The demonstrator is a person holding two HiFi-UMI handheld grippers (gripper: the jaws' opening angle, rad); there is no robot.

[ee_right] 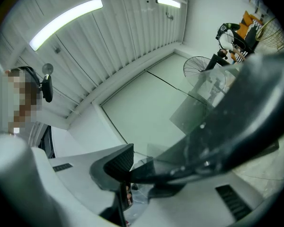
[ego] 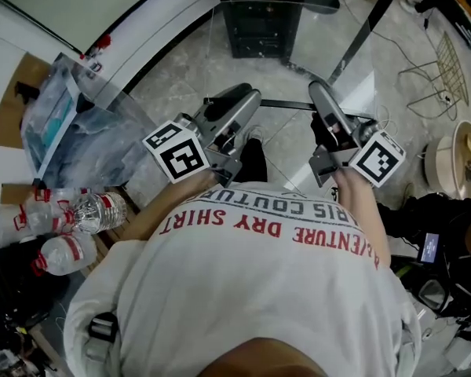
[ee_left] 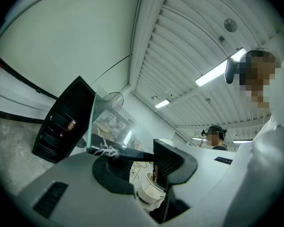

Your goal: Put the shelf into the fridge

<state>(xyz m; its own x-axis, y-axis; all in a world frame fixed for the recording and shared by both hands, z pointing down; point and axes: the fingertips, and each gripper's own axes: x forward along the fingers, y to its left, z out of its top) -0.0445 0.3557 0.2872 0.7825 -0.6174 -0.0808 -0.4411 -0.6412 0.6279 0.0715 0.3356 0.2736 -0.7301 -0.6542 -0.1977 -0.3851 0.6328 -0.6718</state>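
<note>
Water bottles (ego: 77,214) lie at the left edge of the floor (ego: 177,73). The left gripper (ego: 245,97) is closed on the near black edge of the glass shelf (ego: 286,104), by its left corner. The shelf is held in the air above the floor, and its far edge reaches toward the black fridge (ego: 259,22); whether they touch I cannot tell. The right gripper (ego: 320,93) is clamped on the same black edge, by the right corner.

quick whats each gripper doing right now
left gripper: closed on the near edge of the glass shelf
right gripper: closed on the same glass shelf
</note>
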